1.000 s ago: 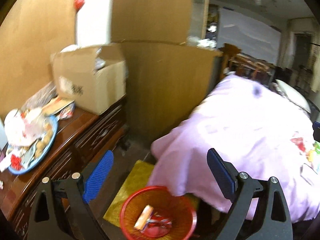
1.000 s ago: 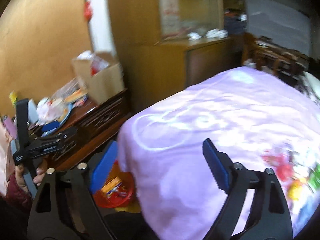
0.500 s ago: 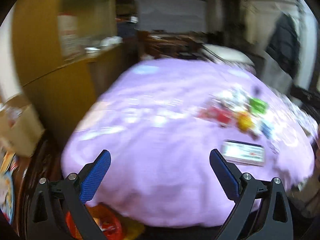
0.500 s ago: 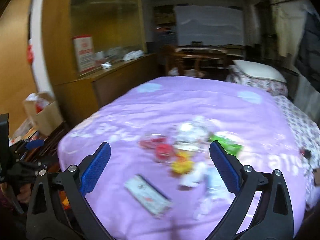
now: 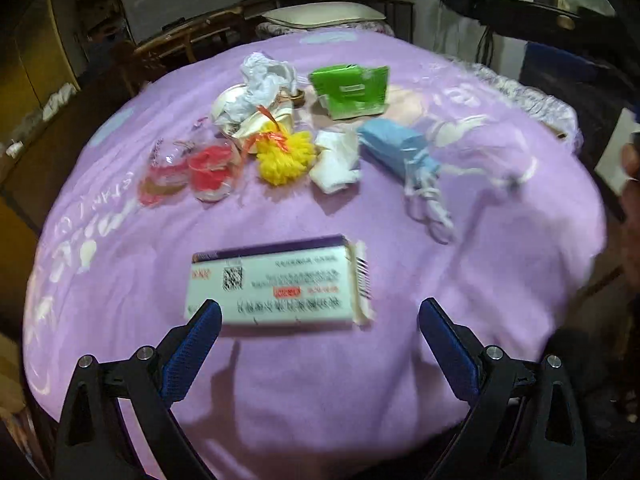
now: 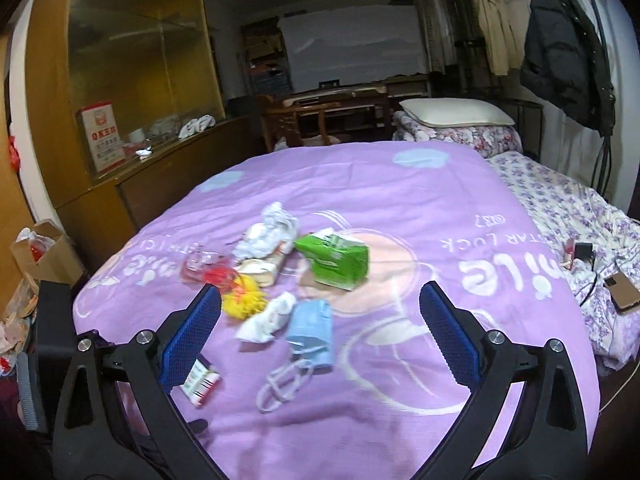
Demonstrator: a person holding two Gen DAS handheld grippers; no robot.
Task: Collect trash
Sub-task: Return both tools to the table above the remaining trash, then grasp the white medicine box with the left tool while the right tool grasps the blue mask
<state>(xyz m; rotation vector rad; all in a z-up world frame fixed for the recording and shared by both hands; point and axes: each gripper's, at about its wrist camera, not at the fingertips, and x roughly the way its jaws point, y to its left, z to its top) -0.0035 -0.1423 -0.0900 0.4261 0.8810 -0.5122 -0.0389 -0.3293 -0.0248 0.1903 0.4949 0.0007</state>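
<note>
A pile of trash is lying on the purple printed bedspread (image 5: 304, 392) of a bed. Nearest the left hand-held gripper (image 5: 320, 334), a flat white printed carton with a purple edge (image 5: 272, 286) is resting on the cover just ahead of the blue-padded fingers (image 5: 192, 350); its jaws are standing wide apart and released, with nothing between the pads. Farther up the bed, a clear plastic cup holding red contents (image 5: 210, 170) is lying beside a second clear cup with a reddish rim (image 5: 164, 172), whose contents I cannot make out. Next to them are sitting a fluffy yellow pompom with orange ribbon (image 5: 286, 158), a crumpled white tissue (image 5: 336, 162), a light blue face mask with white ear loops (image 5: 394, 148), a green paper carton (image 5: 350, 90) and a heap of crumpled white paper and wrappers (image 5: 260, 88).

The right hand-held gripper (image 6: 320, 332) is hovering over the same pile, jaws spread fully and empty after just opening wider, the blue mask and the tissue lying on the cover between and beyond its pads, untouched. At the far left of the right wrist view, an open brown cardboard box (image 6: 42, 254) is standing with red and white items inside.
</note>
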